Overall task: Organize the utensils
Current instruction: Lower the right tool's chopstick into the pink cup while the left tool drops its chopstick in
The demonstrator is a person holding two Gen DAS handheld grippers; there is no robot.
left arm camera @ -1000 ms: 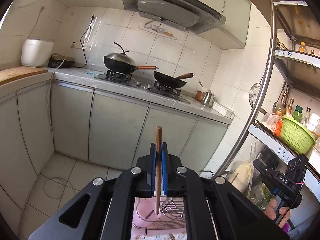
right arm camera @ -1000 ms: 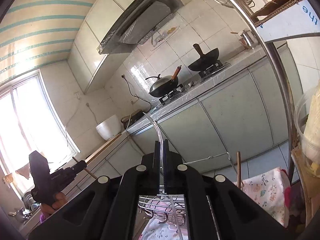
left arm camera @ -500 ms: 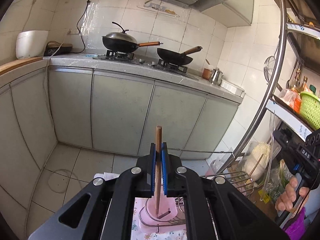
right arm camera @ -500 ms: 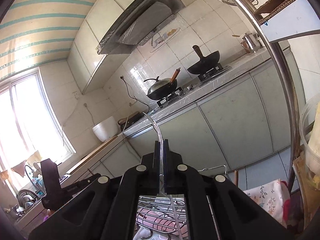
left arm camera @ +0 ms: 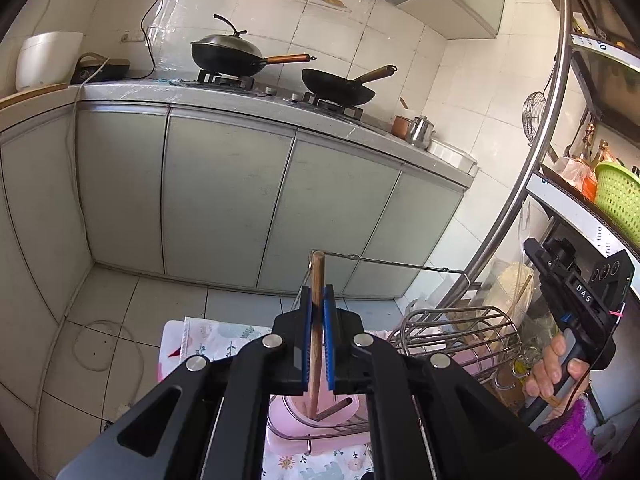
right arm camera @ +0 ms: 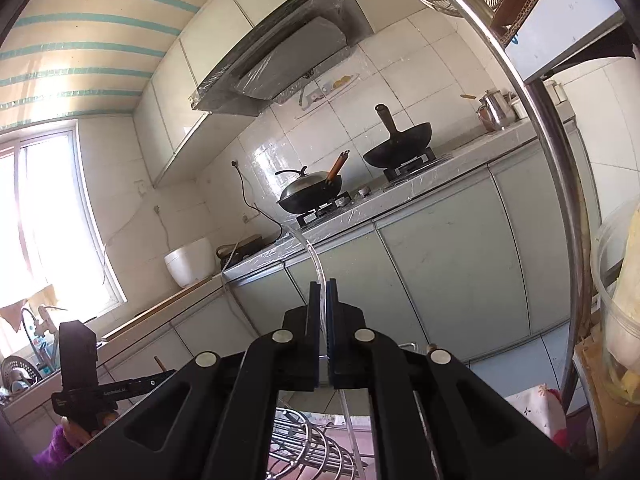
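- Desk (left arm camera: 280, 108): grey top over pale green cabinet doors, running along the tiled wall; carries the cookware listed below.
- Range hood (right arm camera: 280, 68): mounted on the wall above the burners, wrapped in clear film.
- Metal shelf unit (left arm camera: 532, 184): curved steel upright at the right; a green basket (left arm camera: 618, 204) sits on one shelf.
- Lidded wok (left arm camera: 230, 54) and open wok (left arm camera: 338, 88): each on its own burner, side by side, handles pointing right in the left wrist view.
- Rice cooker (left arm camera: 46, 58): white, at the far left end of the desk.
- Wire rack (left arm camera: 452, 336): steel hoops, lying on a floral cloth (left arm camera: 212, 340) beside a pink holder (left arm camera: 320, 412).
- Left claw (left arm camera: 317, 336): blue pads pinching a wooden chopstick (left arm camera: 318, 280), held upright, its lower end over the pink holder.
- Right claw (right arm camera: 322, 332): pressed together on a clear plastic utensil (right arm camera: 310, 246) that curves up out of the pads, above the wire rack.
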